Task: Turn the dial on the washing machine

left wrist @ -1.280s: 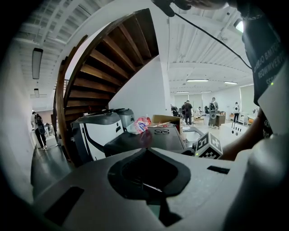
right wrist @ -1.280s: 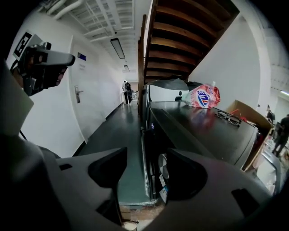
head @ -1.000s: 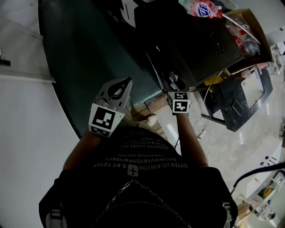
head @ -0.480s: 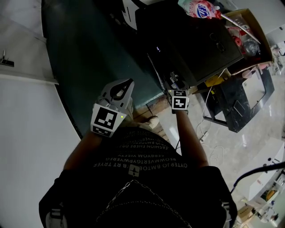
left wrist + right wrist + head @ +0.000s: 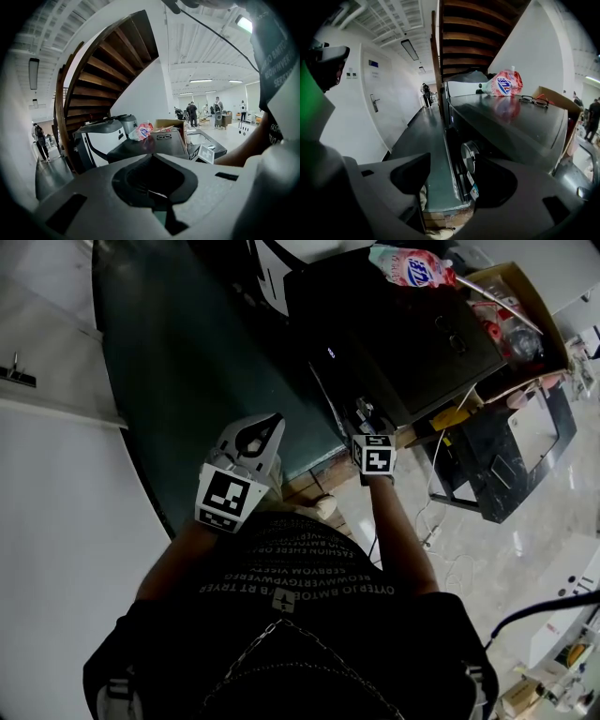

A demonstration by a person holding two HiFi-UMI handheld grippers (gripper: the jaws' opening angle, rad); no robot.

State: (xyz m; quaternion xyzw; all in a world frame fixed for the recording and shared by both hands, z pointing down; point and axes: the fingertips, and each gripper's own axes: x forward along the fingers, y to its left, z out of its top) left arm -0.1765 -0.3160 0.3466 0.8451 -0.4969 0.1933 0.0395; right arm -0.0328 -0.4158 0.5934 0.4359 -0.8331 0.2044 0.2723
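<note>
The dark washing machine [image 5: 403, 334] stands ahead of me on my right. Its round silver dial [image 5: 468, 157] sits on the front panel. My right gripper [image 5: 454, 164] is at that panel [image 5: 361, 418], open. Its jaws have just been opening, and the dial lies between them, close to the right one, with no pad seen pressing on it. My left gripper [image 5: 272, 420] hangs to the left over the dark green floor, away from the machine, with its jaws together and nothing in them [image 5: 152, 157].
A pink detergent pouch [image 5: 412, 266] and a pair of glasses [image 5: 533, 101] lie on the machine's top. A cardboard box [image 5: 525, 306] stands at its far right. A white machine [image 5: 101, 136] and a wooden staircase [image 5: 108, 65] are behind. A white door [image 5: 377, 103] is left.
The left gripper has drifted slightly. The right gripper has stayed at the machine's front panel.
</note>
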